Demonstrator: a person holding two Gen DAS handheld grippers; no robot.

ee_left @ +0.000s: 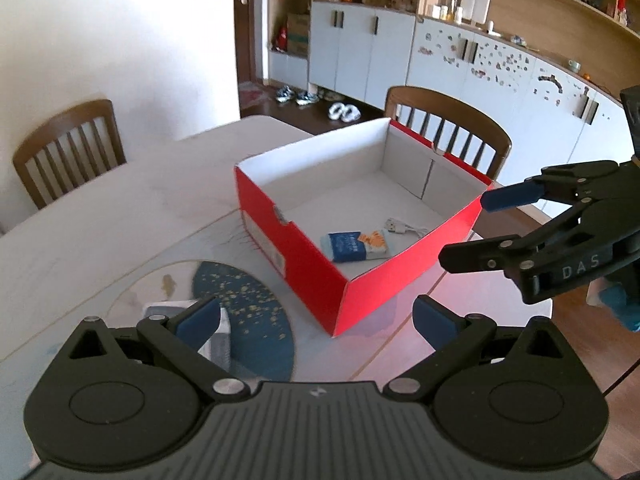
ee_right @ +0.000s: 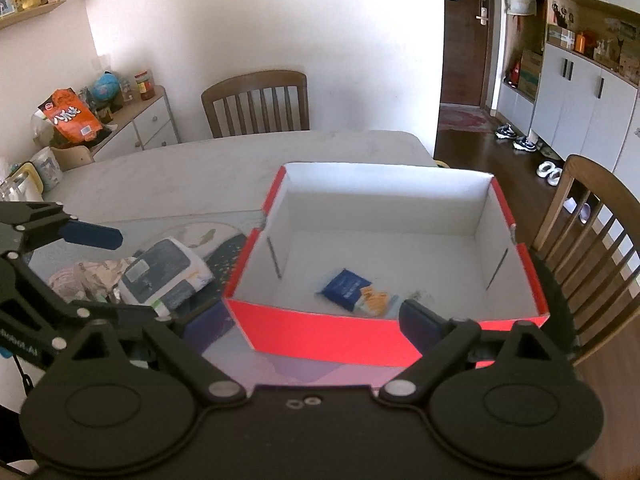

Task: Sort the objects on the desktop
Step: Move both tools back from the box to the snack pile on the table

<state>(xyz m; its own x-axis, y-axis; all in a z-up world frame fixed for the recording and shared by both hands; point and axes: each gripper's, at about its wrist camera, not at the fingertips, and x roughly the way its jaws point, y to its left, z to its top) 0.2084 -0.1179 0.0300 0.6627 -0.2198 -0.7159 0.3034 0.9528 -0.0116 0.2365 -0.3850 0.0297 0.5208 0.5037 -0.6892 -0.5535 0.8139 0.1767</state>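
Left wrist view: my left fingers (ee_left: 200, 320) spread wide, empty, above the bench (ee_left: 100, 208). Right fingers (ee_right: 420, 320) wide, empty. Packet (ee_left: 356, 246) and cable (ee_left: 404, 227) lie in the box (ee_left: 384, 280).

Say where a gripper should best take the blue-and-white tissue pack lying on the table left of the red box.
Probably across the narrow width of the tissue pack, from above with the left gripper, whose open jaws hang nearest. The pack lies flat, its broad top up, beside crumpled wrappers and clear of the red box.
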